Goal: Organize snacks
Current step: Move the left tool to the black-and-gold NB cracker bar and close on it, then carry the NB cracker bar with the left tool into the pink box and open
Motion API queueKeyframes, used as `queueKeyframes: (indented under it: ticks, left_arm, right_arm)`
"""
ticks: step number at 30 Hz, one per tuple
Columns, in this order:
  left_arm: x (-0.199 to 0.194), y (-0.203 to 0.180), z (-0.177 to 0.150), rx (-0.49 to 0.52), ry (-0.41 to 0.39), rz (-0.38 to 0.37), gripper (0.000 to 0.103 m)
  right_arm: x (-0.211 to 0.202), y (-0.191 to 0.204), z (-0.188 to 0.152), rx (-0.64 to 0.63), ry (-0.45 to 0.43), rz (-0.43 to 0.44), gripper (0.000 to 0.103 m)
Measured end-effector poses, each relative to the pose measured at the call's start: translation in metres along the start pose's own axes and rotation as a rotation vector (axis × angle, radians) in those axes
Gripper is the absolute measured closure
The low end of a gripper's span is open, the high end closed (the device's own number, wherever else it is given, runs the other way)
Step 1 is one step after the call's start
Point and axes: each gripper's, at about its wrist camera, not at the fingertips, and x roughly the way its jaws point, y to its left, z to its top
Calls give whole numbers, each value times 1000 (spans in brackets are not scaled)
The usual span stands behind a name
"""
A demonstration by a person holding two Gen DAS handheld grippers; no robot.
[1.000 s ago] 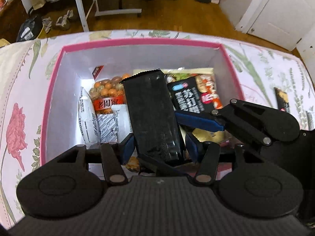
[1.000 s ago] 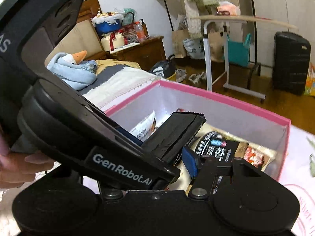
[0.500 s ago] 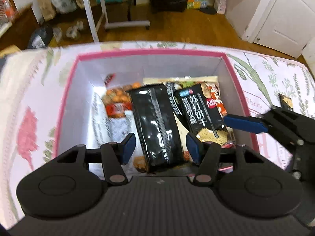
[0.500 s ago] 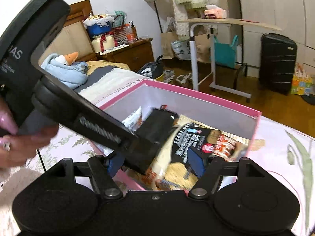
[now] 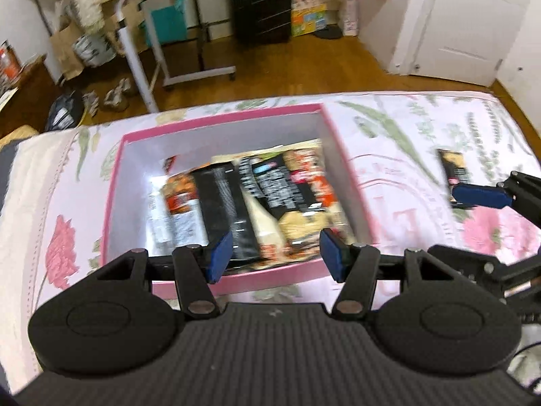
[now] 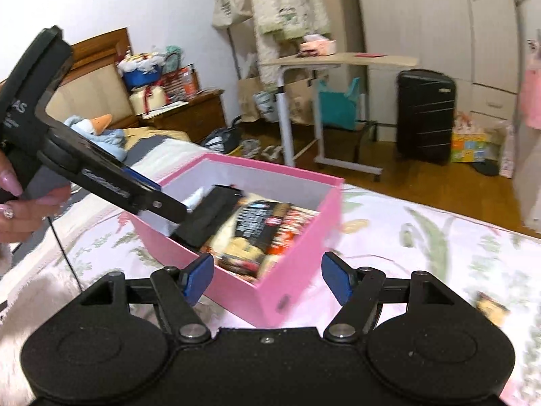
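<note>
my left gripper [image 5: 275, 253] hangs over the near edge of the pink box [image 5: 216, 120], fingers spread wide with nothing between them. a second ago those fingers sat either side of the black packet [image 5: 221, 209], down inside the box; now the packet lies flat among the other snacks, touching the orange-and-white bag on its left and the dark cracker bag [image 5: 287, 189] on its right, and my tool has drawn up and back from it. so that packet is placed, by my reckoning.

my right gripper [image 6: 267, 279] is likewise wide open and empty. it was reaching into the box a second ago; now it has swung out to the right and sits outside the box's near corner, over the flowered bedspread [image 6: 422, 237]. from the left view its blue finger [image 5: 480, 196] lies just beside a small dark snack packet [image 5: 453, 165] that rests on the bedspread, well apart from the box. another little packet [image 6: 492, 308] shows at the right edge of my right view; blurred, so i cannot tell whether it is the same one.

that means the box is filling but the job is not finished: at least one snack is still outside. my guess is the right hand goes for it next, and its flatness may make it awkward to pinch off soft bedding.
</note>
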Motion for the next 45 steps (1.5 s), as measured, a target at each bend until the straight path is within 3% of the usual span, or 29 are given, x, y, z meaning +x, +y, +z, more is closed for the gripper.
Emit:
queueKeyframes:
  ticks: [5,10,17,22,27,33,36,39,45]
  left_arm:
    - [-10,-38,3,57,-19,-80,48]
    - [4,-81,4,104,-20,-180,48]
    - [68,-143,5,73,-14,-345,48]
    - [123,-181,16,59,-13,-401,49]
    - [170,-211,29,82,-14,-388,49]
    - [221,-237,39,114,83,-398,50]
    - [224,-247,37,167,66,-403,52]
    - [226,-255,36,172,99,-466,55]
    - [222,-264,33,177,101,-425,56]
  right_arm:
    - [-38,-25,-19,7,-14,-92,28]
    - [-56,-65,-47,72,-30,-210,28]
    - [-35,-118,-86,131,-13,-334,28]
    - [-7,-147,-105,141,-5,-319,28]
    - [18,-171,-118,184,6,-287,28]
    - [44,-177,-125,170,10,-287,28]
    - [48,-173,-125,145,12,-306,28]
    - [48,-172,-127,146,8,-306,30]
    - [42,-172,-125,180,2,-317,38]
